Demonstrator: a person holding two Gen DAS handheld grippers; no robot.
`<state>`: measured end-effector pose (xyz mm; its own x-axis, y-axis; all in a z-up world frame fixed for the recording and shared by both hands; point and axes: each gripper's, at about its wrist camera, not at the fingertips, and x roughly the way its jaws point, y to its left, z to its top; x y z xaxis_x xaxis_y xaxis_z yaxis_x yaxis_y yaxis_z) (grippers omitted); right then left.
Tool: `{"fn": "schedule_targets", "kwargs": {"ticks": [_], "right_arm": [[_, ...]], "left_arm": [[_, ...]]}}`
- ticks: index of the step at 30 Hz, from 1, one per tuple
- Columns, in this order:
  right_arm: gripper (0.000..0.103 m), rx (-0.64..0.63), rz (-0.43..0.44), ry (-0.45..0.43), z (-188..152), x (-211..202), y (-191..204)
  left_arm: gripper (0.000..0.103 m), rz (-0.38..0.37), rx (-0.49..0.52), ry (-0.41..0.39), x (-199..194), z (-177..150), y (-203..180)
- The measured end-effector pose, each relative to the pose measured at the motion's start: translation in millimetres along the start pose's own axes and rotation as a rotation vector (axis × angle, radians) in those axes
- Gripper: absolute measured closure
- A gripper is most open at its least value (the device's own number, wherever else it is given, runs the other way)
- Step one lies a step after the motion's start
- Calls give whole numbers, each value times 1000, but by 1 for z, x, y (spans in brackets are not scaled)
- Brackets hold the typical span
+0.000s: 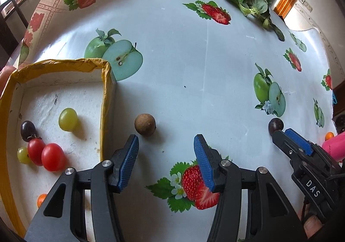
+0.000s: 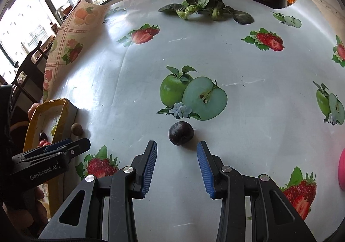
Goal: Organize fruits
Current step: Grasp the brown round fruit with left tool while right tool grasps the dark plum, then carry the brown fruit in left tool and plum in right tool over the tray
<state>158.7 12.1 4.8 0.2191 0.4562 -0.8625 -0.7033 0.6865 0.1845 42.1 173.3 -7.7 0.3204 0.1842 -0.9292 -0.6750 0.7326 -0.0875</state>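
above the tablecloth, both grippers tilt steeply downward, jaws apart.

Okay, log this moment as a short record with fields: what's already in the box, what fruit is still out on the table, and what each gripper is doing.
in box: green grape, dark grape, two red cherry tomatoes, a second green grape, small orange fruit
loose on table: brown round fruit beside the box; dark plum
also on table: leafy greens
left gripper: open, empty, facing the brown round fruit
right gripper: open, empty, just short of the dark plum
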Motion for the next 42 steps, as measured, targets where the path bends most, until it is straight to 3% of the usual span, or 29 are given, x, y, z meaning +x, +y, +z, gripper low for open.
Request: {"fn": "schedule_targets", "kwargs": {"ticks": [5,8,9,11,12,19,31,34,42], "right_arm": [[63,-26,-29,9,7,18,4],[69,-38,-56,1,7,23,3],[77,-39,-63,1,7,24,2],[79,-37,-59,1,6,22,-1],[79,-34,-53,0,5,20,-2],[80,-29,-27,-20,-7,-2,-1],[80,-33,23,-50,-29,-41,13],[80,-34,29,-50,-36,-47,17],[80,-37,50,-48,-51,-59,31]], "left_arm": [[51,59,67,-3,12,11,-10],[58,65,109,-17,15,10,-17],[64,60,112,-18,15,10,-17],[82,47,121,-18,13,10,-18],[84,34,122,-14,12,10,-18],[84,-69,74,-11,-3,-6,-13],[84,-263,-34,-72,-60,-37,27],[84,-283,-41,-78,-65,-41,29],[84,-249,-41,-94,-83,-58,39]]}}
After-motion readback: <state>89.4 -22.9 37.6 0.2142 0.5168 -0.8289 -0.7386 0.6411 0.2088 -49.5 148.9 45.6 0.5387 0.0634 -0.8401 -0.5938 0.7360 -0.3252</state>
